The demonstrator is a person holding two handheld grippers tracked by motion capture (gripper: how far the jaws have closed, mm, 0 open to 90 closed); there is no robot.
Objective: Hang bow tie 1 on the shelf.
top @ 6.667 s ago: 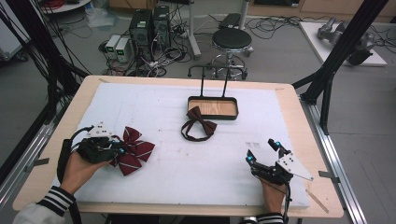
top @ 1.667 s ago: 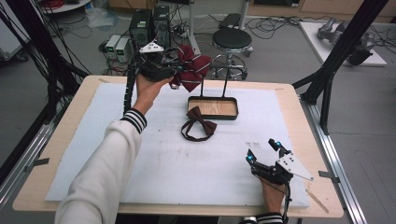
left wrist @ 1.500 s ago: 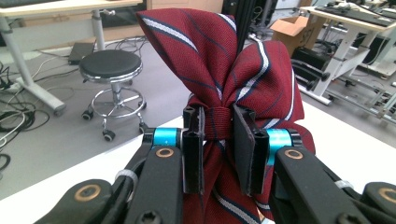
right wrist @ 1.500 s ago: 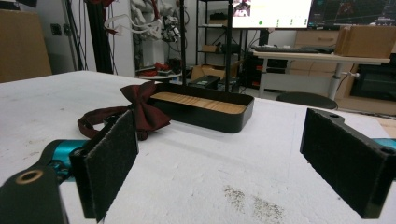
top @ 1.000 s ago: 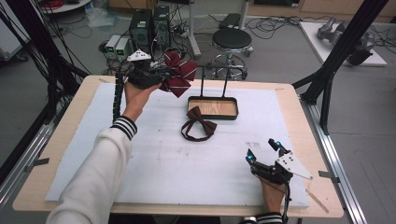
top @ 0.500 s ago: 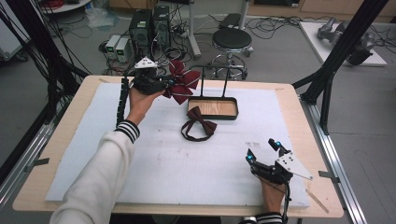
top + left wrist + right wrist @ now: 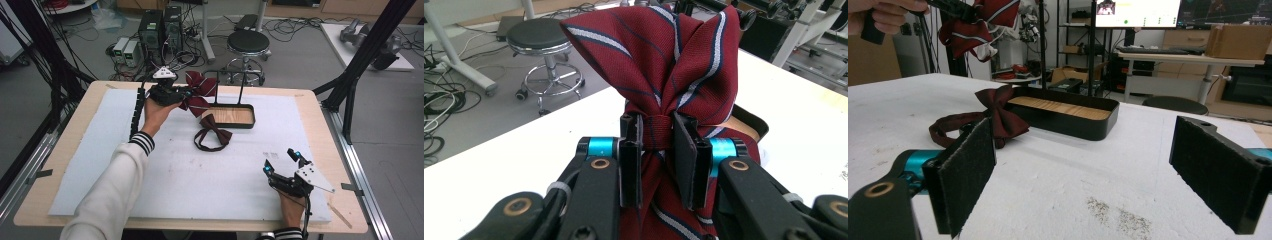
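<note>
Step in hand: you carry the striped bow tie (image 7: 200,91) toward the rack tray (image 7: 248,122) at the far middle of the bench (image 7: 320,112); the aim looks like placing it on or by the tray's two upright posts (image 7: 242,87).
Left gripper (image 7: 181,95): your fingers (image 7: 630,159) are clamped on the bow tie's centre knot, the wings fanning above them; the tie hangs in the air just beside the tray's left post.
Right gripper (image 7: 281,163): fingers (image 7: 965,172) stand wide with nothing between them, parked near the bench's front right edge.
Plain bow tie (image 7: 213,132): lies on the white mat (image 7: 100,150), touching the tray's near wall, its strap looped in front.
How to do it well: keep the knot pinched until the tie sits; lower slowly, steer the wings clear of the posts, and don't drag the plain tie.
</note>
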